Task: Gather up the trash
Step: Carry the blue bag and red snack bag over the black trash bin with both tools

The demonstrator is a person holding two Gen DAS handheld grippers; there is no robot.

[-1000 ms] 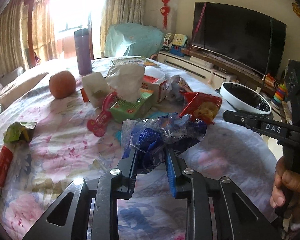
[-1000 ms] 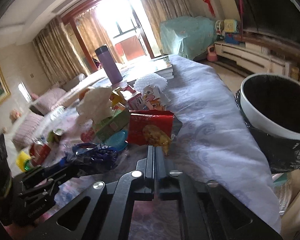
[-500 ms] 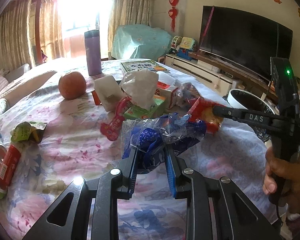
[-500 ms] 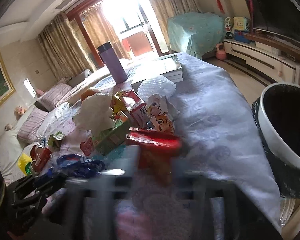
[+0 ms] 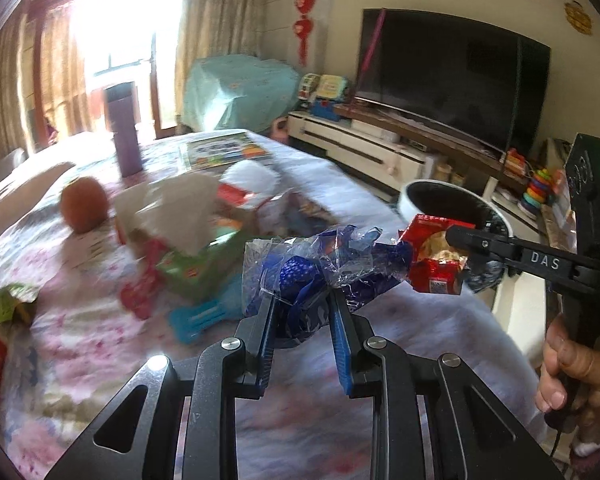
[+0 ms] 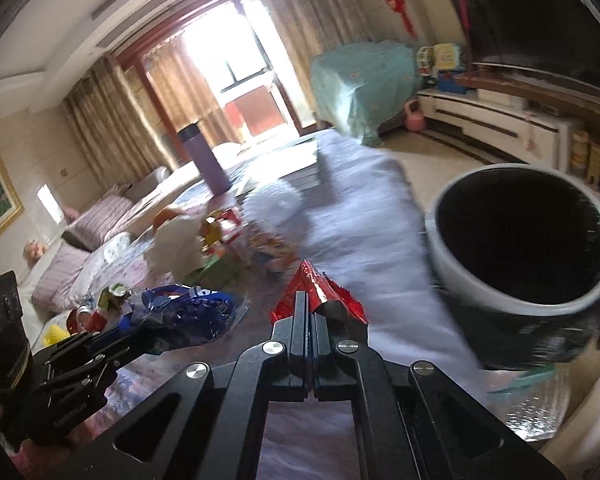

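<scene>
Red wrapper (image 6: 318, 294) is clamped in the right gripper (image 6: 306, 312), blue wrapper (image 5: 308, 276) in the left gripper (image 5: 302, 320), both lifted, not yet over the bin (image 6: 452, 208). Plenty of litter left on the table (image 5: 80, 320).

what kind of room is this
Most likely a home living room: a large flat television on a low media cabinet, curtained glass balcony doors, and a sofa with striped cushions beside a cloth-covered table littered with snack wrappers.
</scene>
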